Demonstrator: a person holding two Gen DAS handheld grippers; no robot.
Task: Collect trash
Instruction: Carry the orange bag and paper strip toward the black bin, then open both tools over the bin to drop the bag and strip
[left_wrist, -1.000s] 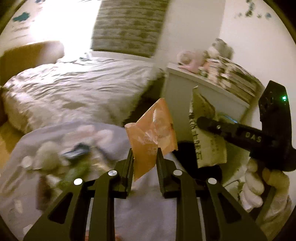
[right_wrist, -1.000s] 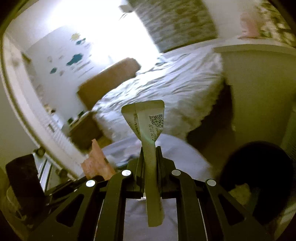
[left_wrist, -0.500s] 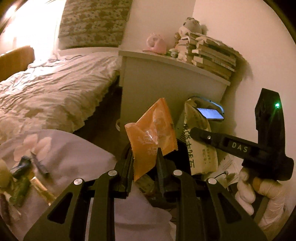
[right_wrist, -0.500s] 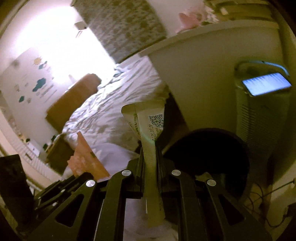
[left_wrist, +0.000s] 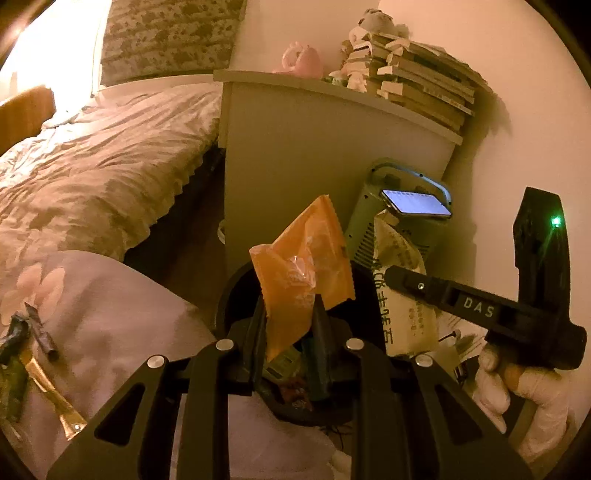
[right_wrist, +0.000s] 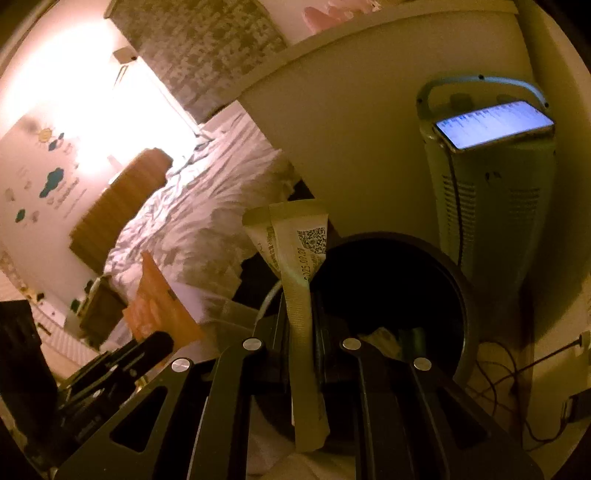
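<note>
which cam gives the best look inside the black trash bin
The right wrist view: the black trash bin shows its whole round rim and dark interior, with some scraps at the bottom. In the left wrist view the bin is mostly hidden behind the orange wrapper and the left claw; only part of its rim shows.

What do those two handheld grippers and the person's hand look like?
Both are matte black plastic. The left gripper has flat angular fingers with triangular cut-outs and silver screws. The right gripper bears white "DAS" lettering and a green light. The right hand wears a white glove.
</note>
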